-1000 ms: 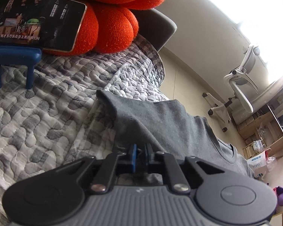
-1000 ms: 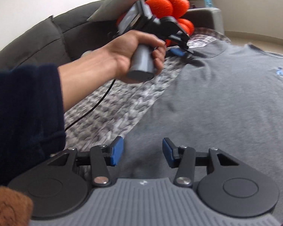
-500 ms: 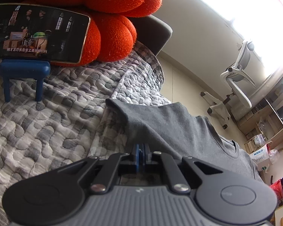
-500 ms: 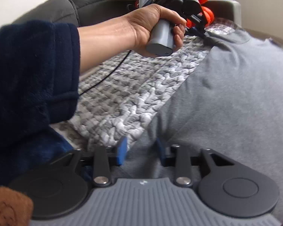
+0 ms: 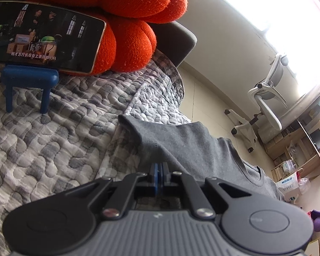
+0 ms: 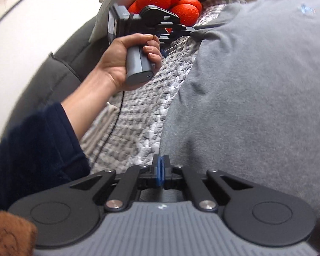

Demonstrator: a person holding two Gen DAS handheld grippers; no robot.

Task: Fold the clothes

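I see one grey T-shirt [image 6: 256, 89], spread flat, slightly rumpled, on quilt [image 5: 53, 140]. Two grippers: left gripper [image 5: 159, 171] and right gripper [image 6: 161, 167] each clenched on its edge.

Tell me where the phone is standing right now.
In the left wrist view, the phone is at the upper left, propped on a small blue stand on the quilted cover, leaning against the orange cushion.

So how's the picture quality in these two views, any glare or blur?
Left wrist view: window blown out white at upper right, wall lines bowed by the fisheye, phone sharp. Right wrist view: soft motion blur over the blanket and grey shirt, no glare, edges curved.
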